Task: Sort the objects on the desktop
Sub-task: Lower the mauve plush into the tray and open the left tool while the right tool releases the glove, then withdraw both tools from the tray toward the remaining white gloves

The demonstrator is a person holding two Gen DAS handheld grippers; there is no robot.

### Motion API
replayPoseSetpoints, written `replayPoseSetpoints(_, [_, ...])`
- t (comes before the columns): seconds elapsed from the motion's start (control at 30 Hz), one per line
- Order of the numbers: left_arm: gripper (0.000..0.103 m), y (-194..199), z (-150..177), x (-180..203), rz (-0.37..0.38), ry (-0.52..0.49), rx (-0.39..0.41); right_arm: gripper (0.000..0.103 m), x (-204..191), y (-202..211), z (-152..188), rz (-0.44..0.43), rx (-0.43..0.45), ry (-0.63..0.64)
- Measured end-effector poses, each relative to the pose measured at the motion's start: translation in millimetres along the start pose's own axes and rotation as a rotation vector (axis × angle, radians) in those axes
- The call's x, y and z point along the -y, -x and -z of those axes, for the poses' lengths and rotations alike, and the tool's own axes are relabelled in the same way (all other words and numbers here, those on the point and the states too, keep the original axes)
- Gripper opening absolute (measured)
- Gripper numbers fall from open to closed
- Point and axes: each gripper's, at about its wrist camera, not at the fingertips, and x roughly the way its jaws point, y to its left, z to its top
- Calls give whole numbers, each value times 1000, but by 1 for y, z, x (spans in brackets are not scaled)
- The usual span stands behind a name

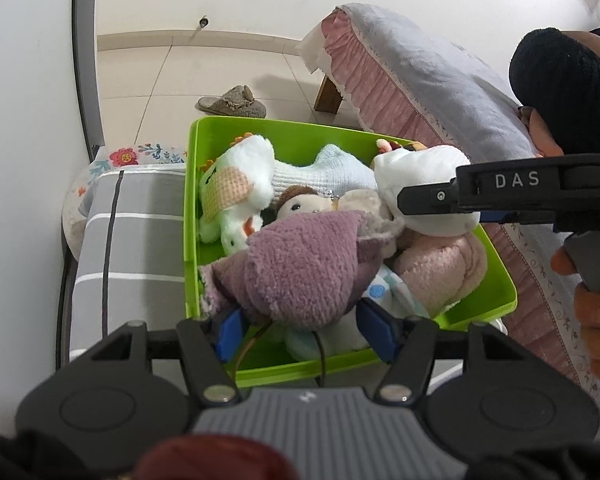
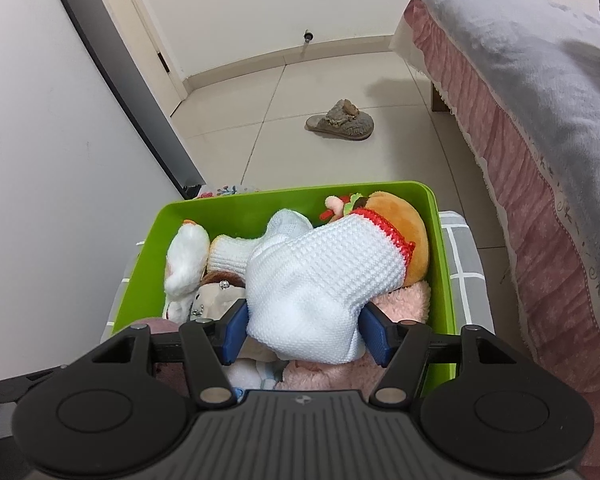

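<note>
A green plastic bin holds several soft toys and knitted items. My left gripper is at the bin's near edge, its blue pads pressed into a purple fuzzy cloth. My right gripper is shut on a white knitted sock over the bin. In the left wrist view that gripper reaches in from the right, with the white sock at its tip. Below lie a white plush, a small doll, a pink fuzzy bundle and a burger plush.
The bin rests on a grey striped cushion. A bed with a pink frilled cover runs along the right. A grey slipper lies on the tiled floor beyond. A white wall with a dark door frame stands at left. A hand grips the right tool.
</note>
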Motion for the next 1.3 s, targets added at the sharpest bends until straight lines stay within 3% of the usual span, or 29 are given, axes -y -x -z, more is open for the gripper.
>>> replayPoseSetpoints(0.2, [75,1,1,2,21,0,9,64,2,5,0,-16,2,-16])
replayPoseSetpoints(0.27, [85,3,1,6,17,-9,15,71,1,9,0,-16,7,-9])
replayPoseSetpoints(0.57, [102,18,3,13,-5,-9,35,88,2,34,4,-13,33,-11])
replayPoseSetpoints(0.97, [103,37,16,23,-12,9,-4,98,9,67,25,4,47,-38])
replayPoseSetpoints(1.3, [103,58,41,31,-29,18,-28,100,6,99,54,-14,66,-30])
